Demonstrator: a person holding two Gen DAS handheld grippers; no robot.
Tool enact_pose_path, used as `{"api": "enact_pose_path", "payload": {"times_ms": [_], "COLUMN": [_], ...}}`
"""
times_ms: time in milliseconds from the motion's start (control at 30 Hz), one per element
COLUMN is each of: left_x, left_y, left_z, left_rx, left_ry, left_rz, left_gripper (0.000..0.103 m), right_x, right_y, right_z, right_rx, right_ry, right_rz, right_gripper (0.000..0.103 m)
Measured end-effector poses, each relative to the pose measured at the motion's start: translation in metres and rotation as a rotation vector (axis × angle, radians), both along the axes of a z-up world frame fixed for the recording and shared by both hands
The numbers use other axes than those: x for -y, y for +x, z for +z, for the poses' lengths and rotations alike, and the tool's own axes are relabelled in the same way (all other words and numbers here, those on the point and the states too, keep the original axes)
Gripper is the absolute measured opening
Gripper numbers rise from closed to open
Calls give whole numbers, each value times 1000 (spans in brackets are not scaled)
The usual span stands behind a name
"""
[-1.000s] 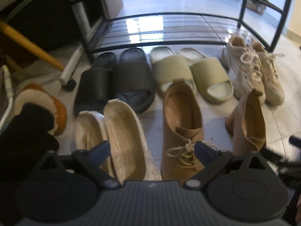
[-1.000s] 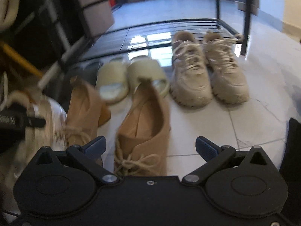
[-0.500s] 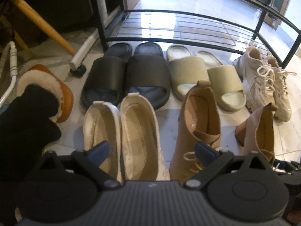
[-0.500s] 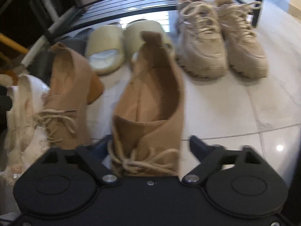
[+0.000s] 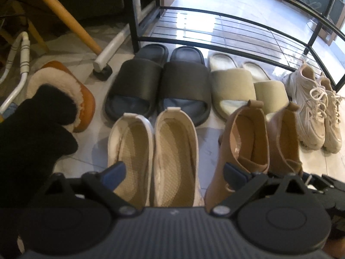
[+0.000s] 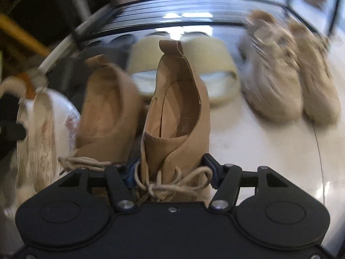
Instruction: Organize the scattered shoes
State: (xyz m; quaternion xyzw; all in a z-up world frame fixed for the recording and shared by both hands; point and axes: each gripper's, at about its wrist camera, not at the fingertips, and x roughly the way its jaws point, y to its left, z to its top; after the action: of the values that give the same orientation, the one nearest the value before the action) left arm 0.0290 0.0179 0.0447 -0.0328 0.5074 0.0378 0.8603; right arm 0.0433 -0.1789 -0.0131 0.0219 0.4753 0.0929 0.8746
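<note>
Right gripper [image 6: 171, 173]: fingers closed in on the toe end of a tan lace-up shoe [image 6: 176, 116], one pad on each side, laces bunched between them. Shoe stands just right of its mate [image 6: 107, 112], nearly touching.

Left gripper [image 5: 175, 173]: fingers spread wide, gripping nothing, hovering above the pair of cream slip-ons [image 5: 155, 151]. A black-gloved hand [image 5: 32, 133] sits at its left.

Surface: pale glossy tile floor [image 6: 258, 140]. Right wrist view is motion-blurred.

Count, near to far: two cream slip-ons, two tan lace-ups, one fur-lined brown slipper [image 5: 71, 92], two black slides [image 5: 157, 86], two olive slides [image 5: 248, 86], two beige sneakers [image 5: 317, 108]. Behind them, a black metal shoe rack [image 5: 226, 32] and a wooden leg [image 5: 64, 15].
</note>
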Motion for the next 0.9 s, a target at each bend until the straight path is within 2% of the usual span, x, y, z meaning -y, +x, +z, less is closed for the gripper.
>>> {"api": "enact_pose_path", "payload": {"times_ms": [267,433,500,700,900], "left_x": [1,4,5,14,26], "left_y": [2,1,2,1,-4], "left_z": [-2,1,3,8,11], "left_rx": [-3,21,30,56,84], "left_ry": [6,34,44,55,51], "left_rz": [-1,-10,-7,-25,-51], "left_gripper": [97,97,97,97,97], "right_x": [10,18,22,52,90], "right_y": [6,4,2,-25,-40], "right_z": [1,9,14,43,46], "right_rx": [-44,-36,-15,119,93], "right_ry": [70,142,154,160,126], "right_rz": [-24,-92,-105,-159,-218], "right_gripper": [61,79,94,100,100]}}
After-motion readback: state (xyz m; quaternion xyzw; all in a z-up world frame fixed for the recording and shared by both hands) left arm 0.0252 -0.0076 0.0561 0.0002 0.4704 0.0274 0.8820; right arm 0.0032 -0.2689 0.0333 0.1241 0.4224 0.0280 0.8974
